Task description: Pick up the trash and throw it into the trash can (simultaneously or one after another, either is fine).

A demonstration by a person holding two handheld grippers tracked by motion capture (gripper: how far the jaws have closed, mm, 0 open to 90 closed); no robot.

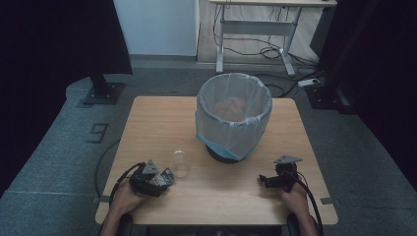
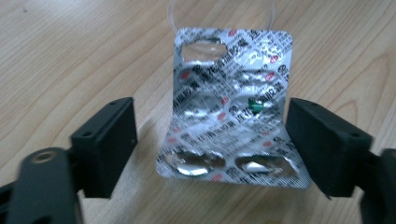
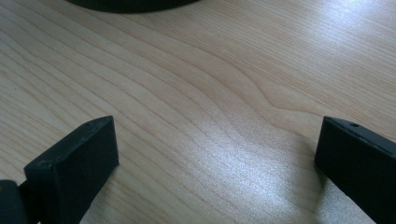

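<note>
Table [image 1: 147, 118]: light wood, landmark for all entries

Bin [image 1: 234, 115]: lined with a pale bag, stands at the table's far middle, probably there to take waste

Pill sheet [image 2: 232, 105]: foil blister pack, bent upward, lies on the table's near left between the jaws of the left gripper [image 2: 212, 144]; jaws wide apart, the sheet seemingly touching neither, likely lined up for a grasp

Clear cup [image 1: 180, 163]: just beyond the sheet

Right gripper [image 3: 217, 163]: near right of the table, jaws wide, holding nothing, apparently idle
</note>
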